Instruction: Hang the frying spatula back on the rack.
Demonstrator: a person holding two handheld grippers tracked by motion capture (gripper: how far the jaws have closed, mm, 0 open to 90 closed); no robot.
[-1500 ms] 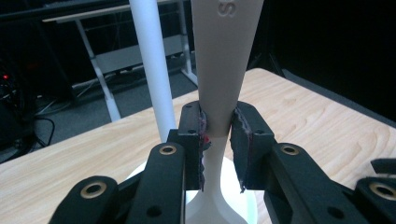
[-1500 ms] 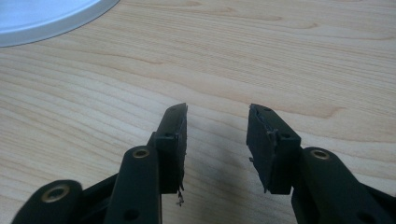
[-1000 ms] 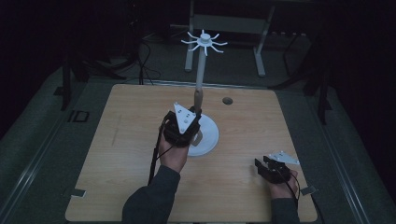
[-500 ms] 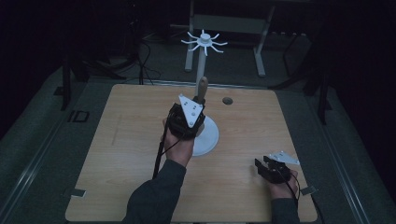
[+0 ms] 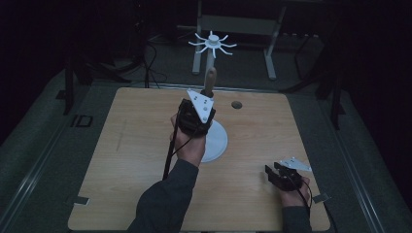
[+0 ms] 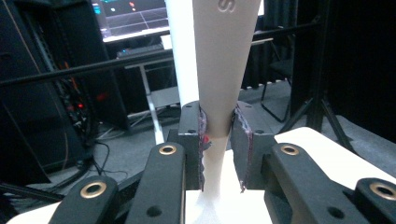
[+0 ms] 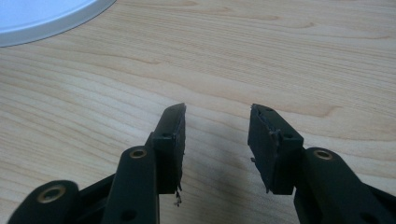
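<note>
My left gripper point(image 5: 203, 110) is raised above the white round base point(image 5: 217, 143) of a stand, next to its pole. Its jaws are shut on a tapered beige piece point(image 5: 210, 79) that sticks up past the grey plate. In the left gripper view the left gripper point(image 6: 219, 117) pinches the narrow part of the beige piece point(image 6: 224, 56), with the white pole point(image 6: 180, 51) just behind. The stand's spoked top point(image 5: 213, 43) is higher up. My right gripper point(image 5: 284, 176) rests near the table's front right; the right gripper point(image 7: 217, 116) is open over bare wood.
A small dark round spot point(image 5: 236, 104) lies on the wooden table point(image 5: 121, 160) right of the stand. The base's rim point(image 7: 46, 18) is at the top left of the right gripper view. Monitors, cables and metal frame legs stand beyond the far edge.
My left gripper has risen along the pole with the beige piece still in its jaws, shifting slightly toward the far side. The right gripper has kept still.
</note>
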